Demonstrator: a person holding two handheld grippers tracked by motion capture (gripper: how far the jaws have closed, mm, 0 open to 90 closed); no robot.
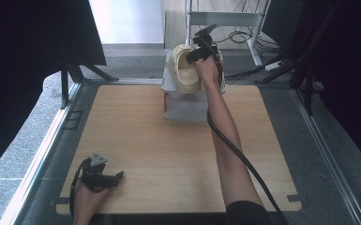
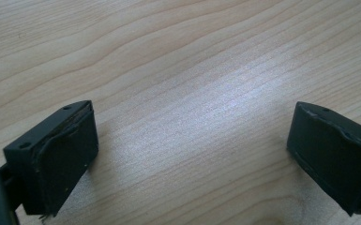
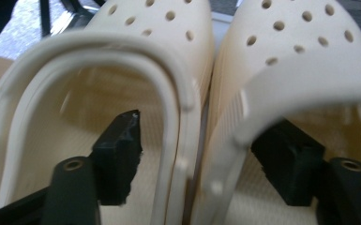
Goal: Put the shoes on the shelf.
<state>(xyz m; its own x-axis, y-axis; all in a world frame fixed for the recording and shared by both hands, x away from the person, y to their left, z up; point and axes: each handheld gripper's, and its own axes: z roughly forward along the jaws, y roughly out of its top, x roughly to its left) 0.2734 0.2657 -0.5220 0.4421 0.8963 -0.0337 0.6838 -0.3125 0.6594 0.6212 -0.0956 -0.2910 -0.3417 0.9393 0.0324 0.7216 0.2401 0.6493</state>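
Near the tabletop's [image 1: 169, 154] front left corner, the person's left hand [image 1: 85, 199] holds the left tool [image 1: 114, 178] low over the wood. Its jaws point toward the right edge and stand wide apart, with bare wood grain between them in the left gripper view [image 2: 190, 140]. A black cable loops from this tool back past the hand.

The middle of the tabletop carries nothing. The person's right forearm [image 1: 227, 140] stretches across it from the front edge toward the far edge, with a black cable [image 1: 244, 161] trailing along it.

At the middle of the far edge stands a white box [image 1: 183, 105], pale and boxy; its contents cannot be made out. On top of it lie two cream clogs [image 1: 185, 68], side by side and touching, with rows of round holes in their uppers.

The right hand [image 1: 206, 70] holds the right tool [image 1: 200, 55] at the clogs' openings. In the right gripper view, one jaw sits inside the left clog [image 3: 98, 93] and the other inside the right clog [image 3: 300, 56], so the two touching side walls stand between them. The jaws are parted, and the pads press on neither wall. The heel strap [image 3: 309, 84] of the right clog crosses in front of the jaw on that side.
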